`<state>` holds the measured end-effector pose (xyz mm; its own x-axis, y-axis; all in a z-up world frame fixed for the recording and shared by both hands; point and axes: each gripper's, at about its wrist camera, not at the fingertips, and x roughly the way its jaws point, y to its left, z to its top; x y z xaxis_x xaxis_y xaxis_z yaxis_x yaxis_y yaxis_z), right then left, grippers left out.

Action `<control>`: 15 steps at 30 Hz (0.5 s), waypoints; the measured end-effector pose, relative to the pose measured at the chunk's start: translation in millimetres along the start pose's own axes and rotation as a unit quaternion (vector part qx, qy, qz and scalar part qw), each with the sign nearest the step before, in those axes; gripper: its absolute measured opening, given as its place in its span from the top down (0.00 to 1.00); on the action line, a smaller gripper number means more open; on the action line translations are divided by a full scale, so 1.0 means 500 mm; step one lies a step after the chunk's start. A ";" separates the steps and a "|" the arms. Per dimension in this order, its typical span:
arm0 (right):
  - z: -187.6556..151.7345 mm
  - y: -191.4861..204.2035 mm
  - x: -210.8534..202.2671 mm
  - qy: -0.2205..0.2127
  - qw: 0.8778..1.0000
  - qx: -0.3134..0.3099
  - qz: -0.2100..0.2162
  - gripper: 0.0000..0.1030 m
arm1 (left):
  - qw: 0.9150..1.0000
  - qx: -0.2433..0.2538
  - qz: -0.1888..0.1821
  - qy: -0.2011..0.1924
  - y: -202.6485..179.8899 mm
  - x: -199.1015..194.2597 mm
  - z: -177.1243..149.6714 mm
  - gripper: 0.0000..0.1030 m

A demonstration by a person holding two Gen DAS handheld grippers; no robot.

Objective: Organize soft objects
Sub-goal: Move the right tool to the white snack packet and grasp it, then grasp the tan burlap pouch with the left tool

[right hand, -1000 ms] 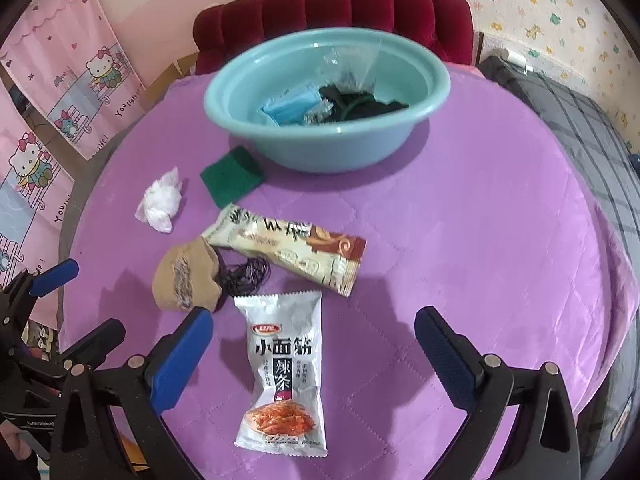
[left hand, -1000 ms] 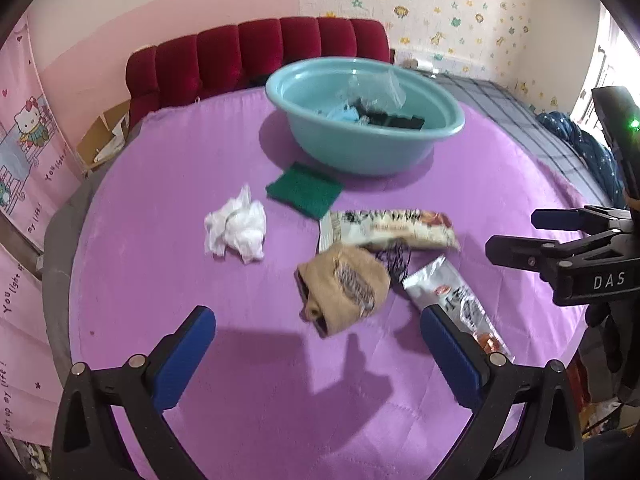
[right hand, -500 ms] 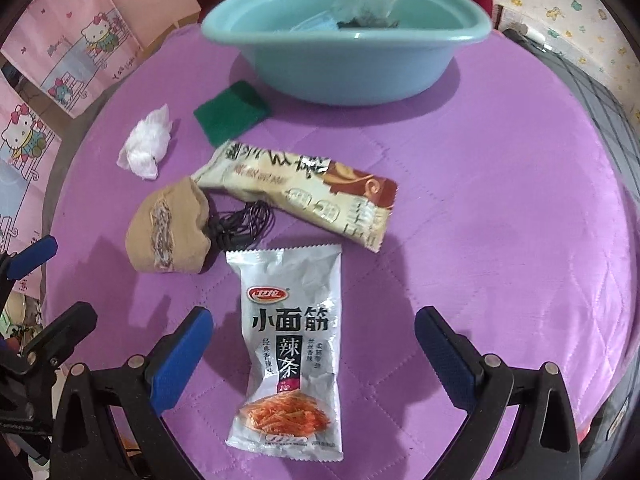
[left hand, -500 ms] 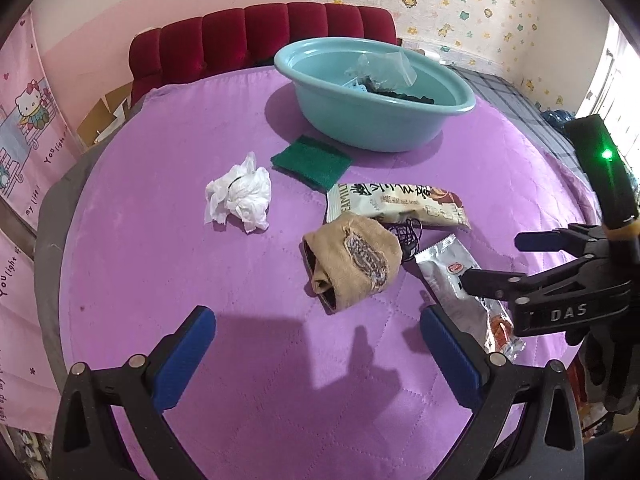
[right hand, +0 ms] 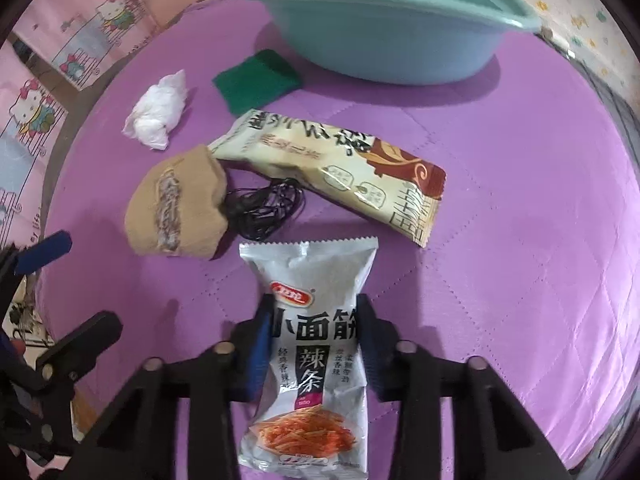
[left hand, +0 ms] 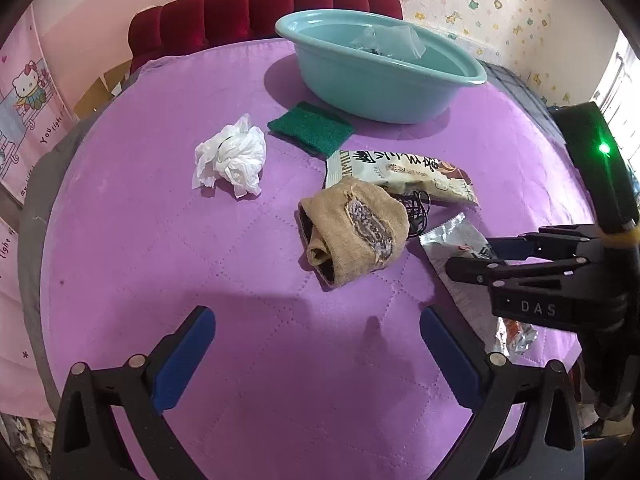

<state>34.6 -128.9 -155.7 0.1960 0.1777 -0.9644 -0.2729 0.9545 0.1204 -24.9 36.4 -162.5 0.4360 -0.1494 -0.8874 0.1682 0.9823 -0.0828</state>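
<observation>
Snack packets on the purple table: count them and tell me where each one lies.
2. The silver spicy-strip packet lies nearest, between the fingers of the right hand-held gripper. The beige-and-brown packet lies beyond it, toward the teal basin. The basin's contents may hide more.

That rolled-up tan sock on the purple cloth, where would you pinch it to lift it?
Probably across the middle of the tan sock, from above. It lies as a squashy roll, so fingers on its two long flanks would squeeze it firmly. Avoid the black cord touching one end.

Sponge (left hand: pixel 311 127) before basin (left hand: pixel 384 92); tissue (left hand: pixel 231 156) left.
</observation>
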 end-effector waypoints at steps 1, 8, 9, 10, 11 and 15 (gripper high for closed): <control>-0.002 -0.001 -0.004 -0.003 1.000 0.001 0.003 0.68 | 1.000 -0.001 -0.001 0.000 0.000 0.001 0.002 0.00; -0.007 -0.011 -0.041 -0.015 1.000 0.005 0.014 0.69 | 1.000 -0.004 -0.010 -0.002 -0.011 0.011 0.017 0.00; -0.005 -0.014 -0.045 -0.017 1.000 0.006 0.013 0.69 | 1.000 -0.006 -0.012 -0.002 -0.012 0.014 0.021 0.00; -0.005 -0.018 -0.051 -0.020 1.000 0.008 0.012 0.69 | 1.000 -0.009 -0.017 -0.001 -0.013 0.016 0.025 0.00; -0.003 -0.023 -0.057 -0.023 1.000 0.011 0.011 0.69 | 1.000 -0.013 -0.024 0.002 -0.015 0.021 0.030 0.00; 0.000 -0.041 -0.082 -0.028 1.000 0.013 0.004 0.69 | 1.000 -0.005 -0.024 0.002 -0.033 0.037 0.047 0.00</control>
<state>32.0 -155.8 -118.9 0.2468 0.1988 -0.9485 -0.2499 0.9587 0.1359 1.1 14.9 -166.8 0.4235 -0.1953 -0.8846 0.1803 0.9751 -0.1290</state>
